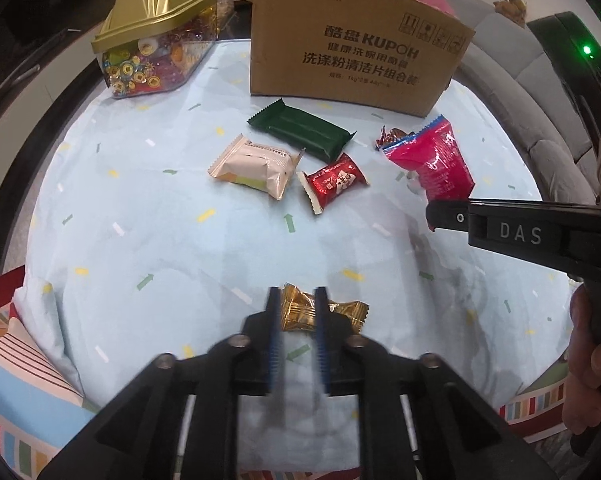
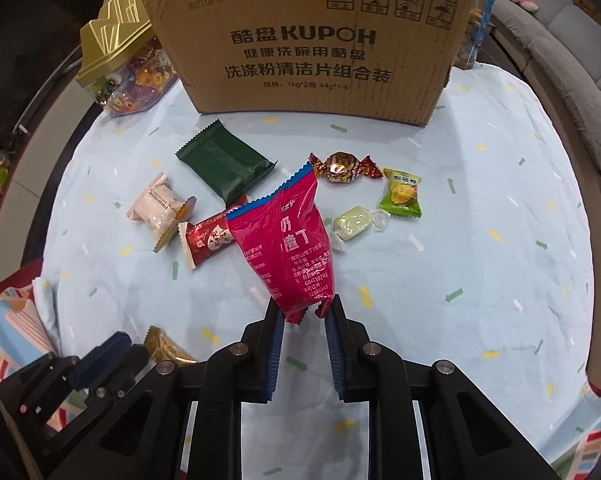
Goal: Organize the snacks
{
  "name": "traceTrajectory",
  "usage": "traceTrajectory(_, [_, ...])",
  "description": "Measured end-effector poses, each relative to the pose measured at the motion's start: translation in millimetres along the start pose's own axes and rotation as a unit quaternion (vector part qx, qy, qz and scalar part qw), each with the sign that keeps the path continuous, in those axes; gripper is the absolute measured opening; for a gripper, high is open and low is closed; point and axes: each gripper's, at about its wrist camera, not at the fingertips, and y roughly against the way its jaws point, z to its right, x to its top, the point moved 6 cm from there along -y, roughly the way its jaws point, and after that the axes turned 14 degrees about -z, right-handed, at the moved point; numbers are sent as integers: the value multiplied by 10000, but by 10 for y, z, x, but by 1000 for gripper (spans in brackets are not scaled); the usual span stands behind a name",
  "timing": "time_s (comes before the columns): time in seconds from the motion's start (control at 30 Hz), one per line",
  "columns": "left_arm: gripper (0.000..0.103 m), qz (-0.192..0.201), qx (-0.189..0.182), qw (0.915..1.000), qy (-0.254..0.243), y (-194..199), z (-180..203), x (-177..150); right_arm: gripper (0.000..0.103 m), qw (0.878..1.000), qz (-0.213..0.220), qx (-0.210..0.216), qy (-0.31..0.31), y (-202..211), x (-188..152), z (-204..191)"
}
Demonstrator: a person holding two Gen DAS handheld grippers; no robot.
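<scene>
Beyond both tongs, at the far edge of the counter (image 2: 480, 264) with its pale blue confetti-print cloth, stands a brown corrugated cardboard box (image 2: 312, 44). Its near wall is printed in black with "KUPOH" among Chinese characters, a line reading "1kg*2", and four handling symbols at the upper right; what it holds cannot be seen. To the left of the box sits a clear plastic candy jar with a gold ridged lid (image 1: 156, 36), filled with gold coin-shaped sweets and bright wrapped candies.

The right tongs (image 2: 304, 312) are pressed onto the bottom seam of a magenta foil snack bag with a blue serrated top edge (image 2: 288, 236), which stands up from the blue pads and carries white Chinese print. From the left wrist view the same black tool shows the letters "DAS" on its side, with a person's hand (image 1: 588, 364) on its grip.

The left tongs (image 1: 298, 312) pinch a small gold foil-wrapped candy (image 1: 300, 308) between the blue pads, low over the cloth.

Ahead of the right tongs lie a dark green flat wrapper (image 2: 224, 164), a cream pillow pack (image 2: 156, 204), a red and white pack (image 2: 208, 240), a red and gold twist-wrapped sweet (image 2: 342, 166), a green packet showing a durian (image 2: 402, 196) and a pale green sweet in clear wrap (image 2: 356, 222).
</scene>
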Motion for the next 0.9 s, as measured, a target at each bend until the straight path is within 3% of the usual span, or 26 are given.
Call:
traceTrajectory(0.13, [50, 45, 53, 10000, -30, 26, 63, -8, 19, 10000, 86, 0, 17, 34, 10, -18])
traceTrajectory(0.17, [50, 33, 42, 10000, -27, 22, 82, -15, 2, 10000, 88, 11, 30, 42, 0, -8])
traceTrajectory(0.67, [52, -164, 101, 9995, -252, -140, 209, -39, 2, 9996, 259, 40, 99, 91, -55, 151])
traceTrajectory(0.73, [52, -200, 103, 9993, -286, -179, 218, -41, 8, 9994, 288, -71, 187, 95, -36, 146])
traceTrajectory(0.8, [52, -216, 121, 9992, -311, -209, 217, -43, 42, 9990, 352, -163, 243, 110, -13, 141])
traceTrajectory(0.9, [52, -222, 118, 9992, -311, -238, 190, -47, 62, 9974, 499, -335, 386, 140, 15, 105])
